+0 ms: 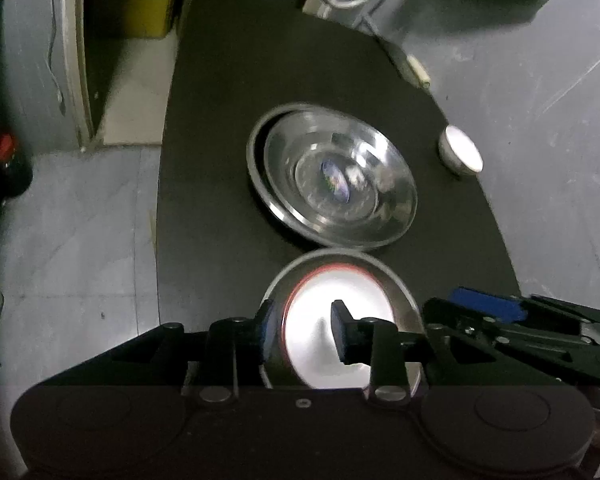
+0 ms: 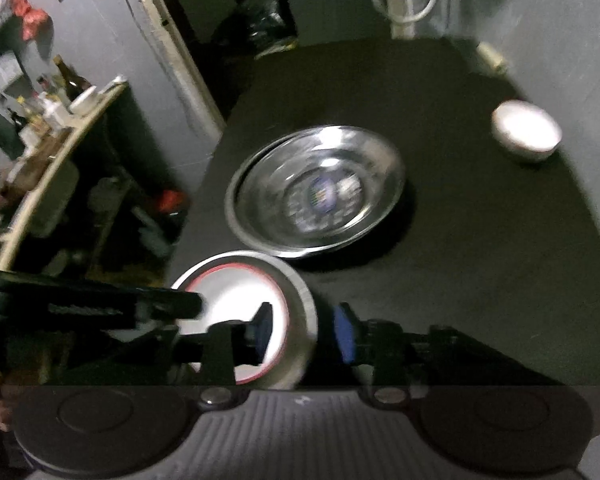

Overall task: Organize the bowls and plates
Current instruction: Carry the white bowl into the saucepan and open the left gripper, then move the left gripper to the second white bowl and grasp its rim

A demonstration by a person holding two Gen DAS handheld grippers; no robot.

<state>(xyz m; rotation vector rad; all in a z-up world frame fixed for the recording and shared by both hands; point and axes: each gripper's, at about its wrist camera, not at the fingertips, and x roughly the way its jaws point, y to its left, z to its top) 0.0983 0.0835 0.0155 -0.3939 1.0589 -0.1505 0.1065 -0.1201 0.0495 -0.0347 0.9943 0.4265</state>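
A slip is judged the likeliest failure: the small red-rimmed bowl (image 1: 340, 312) is held only at its thin wall from two opposite sides, so any uneven pull between the two hands could twist it free, and it could be dropped onto the black table (image 1: 220, 160) or knocked against the large steel bowl (image 1: 336, 184) lying just ahead of both tongs. A collision between the two tools is also possible, since they are crowded together over one small rim. The left gripper (image 1: 306, 332) is seen narrowed across the bowl's left wall, one blue pad (image 1: 269, 328) outside and the other inside against the white interior, so the bowl appears to be gripped. The right gripper (image 2: 304, 332) straddles the right wall likewise, one pad inside and one outside, yet a small gap seems to remain at the outer pad and firm contact cannot be confirmed through the blur. The large bowl is nested in a grey plate (image 1: 256, 152). A second small bowl (image 1: 460, 150) is left well ahead and to the right.
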